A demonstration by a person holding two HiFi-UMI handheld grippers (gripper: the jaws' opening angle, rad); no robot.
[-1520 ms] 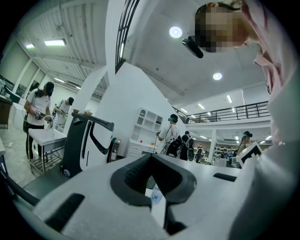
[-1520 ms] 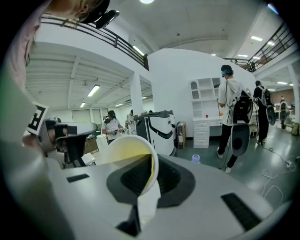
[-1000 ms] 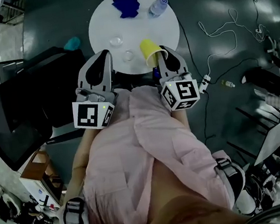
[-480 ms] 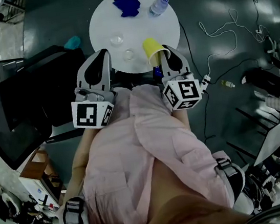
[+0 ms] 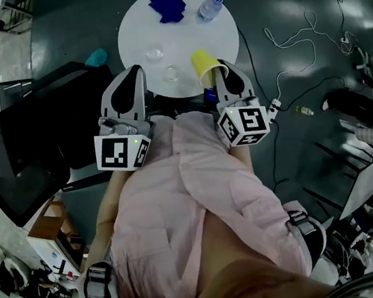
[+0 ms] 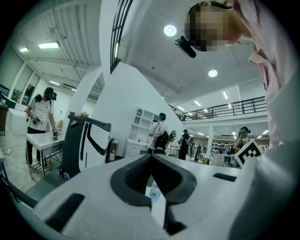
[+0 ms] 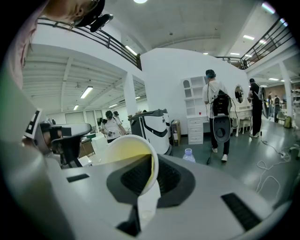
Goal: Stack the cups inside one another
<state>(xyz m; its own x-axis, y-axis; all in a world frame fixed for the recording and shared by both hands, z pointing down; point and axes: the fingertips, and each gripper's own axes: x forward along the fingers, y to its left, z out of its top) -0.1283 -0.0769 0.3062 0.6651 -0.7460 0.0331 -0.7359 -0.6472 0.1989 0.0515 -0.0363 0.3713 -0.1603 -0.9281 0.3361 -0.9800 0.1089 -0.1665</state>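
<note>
So far we see nothing nested: right gripper pinches the yellow cup by its rim over the table's near edge; left gripper pressed together, empty; two clear cups wait on the table.

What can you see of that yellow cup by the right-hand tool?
The yellow cup is a thin-walled cup, paper or plastic by its look, with a pale rim and an empty yellowish inside. It hangs tilted, mouth towards the person, over the near edge of the round white table. The right gripper has its jaws shut on the cup's rim.
</note>
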